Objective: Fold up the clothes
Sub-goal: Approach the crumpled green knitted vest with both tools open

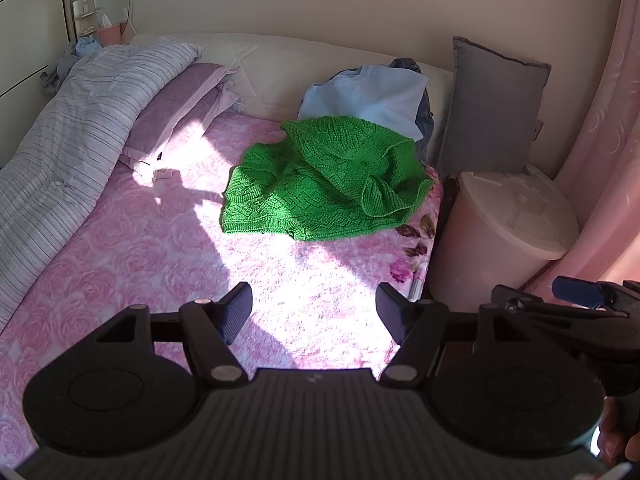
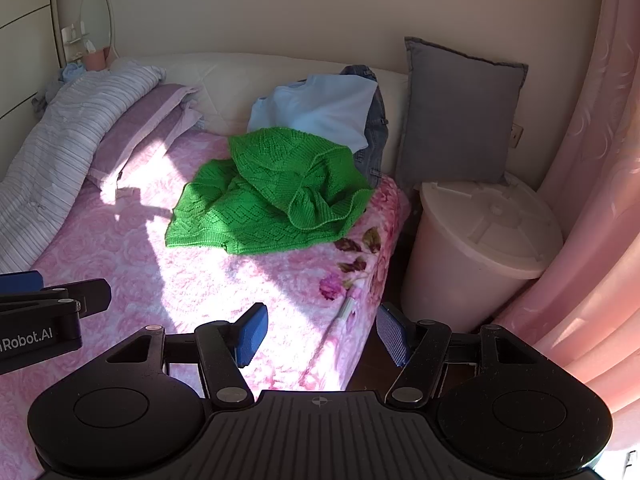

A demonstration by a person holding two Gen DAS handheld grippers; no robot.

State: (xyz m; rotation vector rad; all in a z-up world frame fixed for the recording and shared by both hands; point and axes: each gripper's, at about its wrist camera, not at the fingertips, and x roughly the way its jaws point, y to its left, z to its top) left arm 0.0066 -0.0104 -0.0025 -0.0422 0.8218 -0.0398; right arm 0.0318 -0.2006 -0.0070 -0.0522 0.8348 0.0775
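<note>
A crumpled green knitted sweater [image 1: 320, 184] [image 2: 268, 196] lies on the pink floral bed cover [image 1: 160, 264] [image 2: 132, 256], near the bed's right edge. Behind it a light blue garment [image 1: 368, 96] [image 2: 320, 108] is heaped over blue jeans [image 1: 424, 120] [image 2: 376, 136] against the headboard. My left gripper [image 1: 316, 312] hovers open over the sunlit cover, well short of the sweater, nothing between its black pads. My right gripper [image 2: 324, 332] is open too, with blue pads, above the bed's right edge. Each gripper shows at the side of the other's view.
A striped grey duvet [image 1: 68, 148] and a lilac pillow [image 1: 180, 96] lie along the bed's left. A grey cushion [image 1: 492, 108] leans on the wall. A pink lidded bin [image 2: 476, 248] stands right of the bed, beside a pink curtain [image 2: 592, 160].
</note>
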